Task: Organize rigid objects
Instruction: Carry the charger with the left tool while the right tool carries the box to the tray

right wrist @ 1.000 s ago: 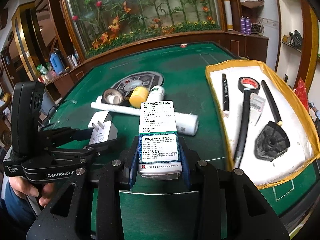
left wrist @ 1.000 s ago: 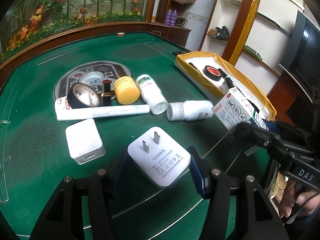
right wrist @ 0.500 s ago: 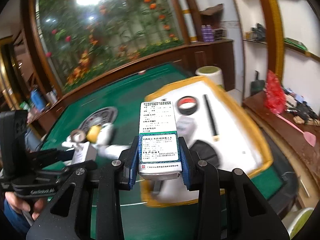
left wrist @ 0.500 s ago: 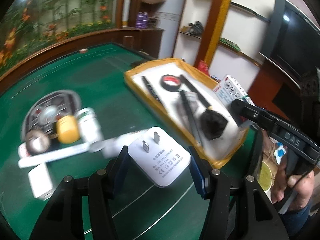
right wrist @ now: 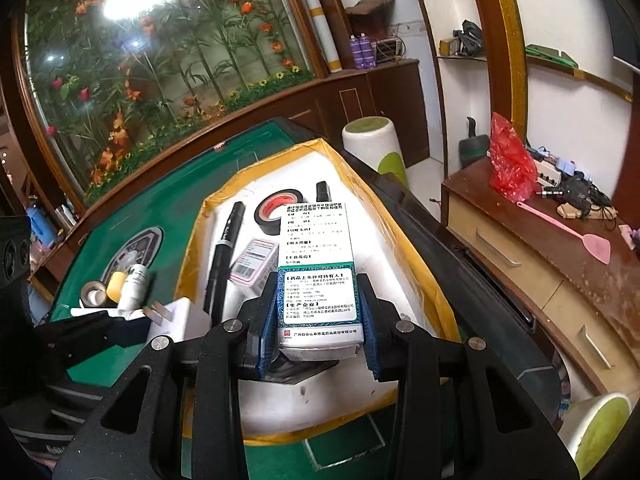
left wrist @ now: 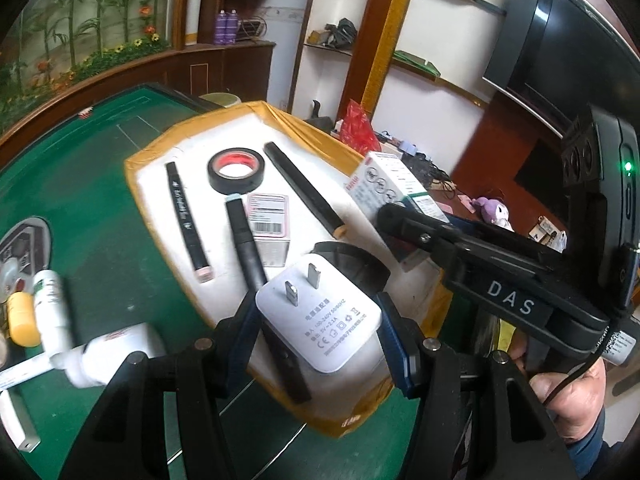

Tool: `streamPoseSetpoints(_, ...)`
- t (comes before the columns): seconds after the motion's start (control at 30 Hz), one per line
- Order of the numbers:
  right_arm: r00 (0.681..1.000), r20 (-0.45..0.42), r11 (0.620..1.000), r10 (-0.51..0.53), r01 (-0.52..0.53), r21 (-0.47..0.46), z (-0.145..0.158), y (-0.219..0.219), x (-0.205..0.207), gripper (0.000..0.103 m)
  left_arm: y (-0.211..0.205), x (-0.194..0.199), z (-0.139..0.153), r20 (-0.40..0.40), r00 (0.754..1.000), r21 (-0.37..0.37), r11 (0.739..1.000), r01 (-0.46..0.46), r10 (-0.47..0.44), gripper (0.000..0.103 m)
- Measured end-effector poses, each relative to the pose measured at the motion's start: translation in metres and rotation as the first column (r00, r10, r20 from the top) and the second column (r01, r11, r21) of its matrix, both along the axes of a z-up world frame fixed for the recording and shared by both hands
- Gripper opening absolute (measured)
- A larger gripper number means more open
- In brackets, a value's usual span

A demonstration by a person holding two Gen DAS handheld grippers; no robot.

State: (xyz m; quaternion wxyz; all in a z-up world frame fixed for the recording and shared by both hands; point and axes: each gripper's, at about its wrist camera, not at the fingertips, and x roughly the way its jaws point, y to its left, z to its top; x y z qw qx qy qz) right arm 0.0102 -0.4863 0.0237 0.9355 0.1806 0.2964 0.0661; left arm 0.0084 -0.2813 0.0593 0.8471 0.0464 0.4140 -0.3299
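My left gripper (left wrist: 320,320) is shut on a white plug charger (left wrist: 318,322) and holds it above the near end of the yellow-rimmed white tray (left wrist: 148,152). My right gripper (right wrist: 320,320) is shut on a white-and-green medicine box (right wrist: 318,264), held above the same tray (right wrist: 436,300); the box also shows in the left wrist view (left wrist: 386,184). In the tray lie a black tape roll (left wrist: 236,170), black pens (left wrist: 188,220), a small pink-labelled box (left wrist: 268,220) and a black round piece partly hidden under the charger.
On the green table (left wrist: 100,240) to the left lie white bottles (left wrist: 50,312), a yellow jar (left wrist: 22,318), a white tube and a second white charger at the left edge. A wooden drawer cabinet (right wrist: 540,248) and stools (right wrist: 372,144) stand right of the table.
Both grippers have swung right from the object pile to above the tray, each still holding its object. The tray now fills the middle of both views.
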Motion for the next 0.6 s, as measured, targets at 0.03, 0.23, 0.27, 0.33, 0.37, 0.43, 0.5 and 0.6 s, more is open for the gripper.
streamPoseSetpoints(0.03,1.000,-0.003,1.000,-0.001,0.001,-0.003,-0.001,0.000,0.000,0.035,-0.003,0.001,-0.003,-0.001,1.000,0.006,1.000,0.002,-0.002,0.058)
streamPoseSetpoints(0.23,0.999,-0.038,1.000,0.002,-0.003,-0.014,-0.012,-0.002,0.010,0.035,-0.010,-0.003,-0.006,0.039,0.999,0.028,0.999,0.019,-0.020,0.058)
streamPoseSetpoints(0.27,0.999,-0.043,1.000,0.001,-0.001,-0.014,-0.014,-0.003,0.012,0.035,-0.011,-0.005,-0.006,0.045,0.999,0.030,0.999,0.029,-0.030,0.058)
streamPoseSetpoints(0.33,0.999,-0.054,1.000,-0.002,0.001,-0.020,-0.018,-0.002,0.015,0.035,-0.013,-0.008,-0.007,0.051,0.998,0.033,0.998,0.045,-0.046,0.058)
streamPoseSetpoints(0.37,0.999,-0.051,1.000,-0.005,0.003,-0.027,-0.018,-0.002,0.013,0.035,-0.015,-0.009,-0.008,0.053,0.997,0.036,0.998,0.055,-0.057,0.058)
streamPoseSetpoints(0.43,0.999,-0.053,0.999,-0.008,0.006,-0.042,-0.018,-0.001,0.015,0.035,-0.017,-0.011,-0.010,0.059,0.996,0.051,0.997,0.064,-0.067,0.058)
streamPoseSetpoints(0.5,0.998,-0.054,0.999,-0.012,0.009,-0.047,-0.018,0.000,0.015,0.035,-0.019,-0.012,-0.013,0.055,0.996,0.059,0.996,0.066,-0.069,0.058)
streamPoseSetpoints(0.6,0.998,-0.063,0.998,-0.010,0.006,-0.064,-0.018,0.002,0.018,0.035,-0.019,-0.011,-0.016,0.045,0.997,0.062,0.996,0.063,-0.066,0.058)
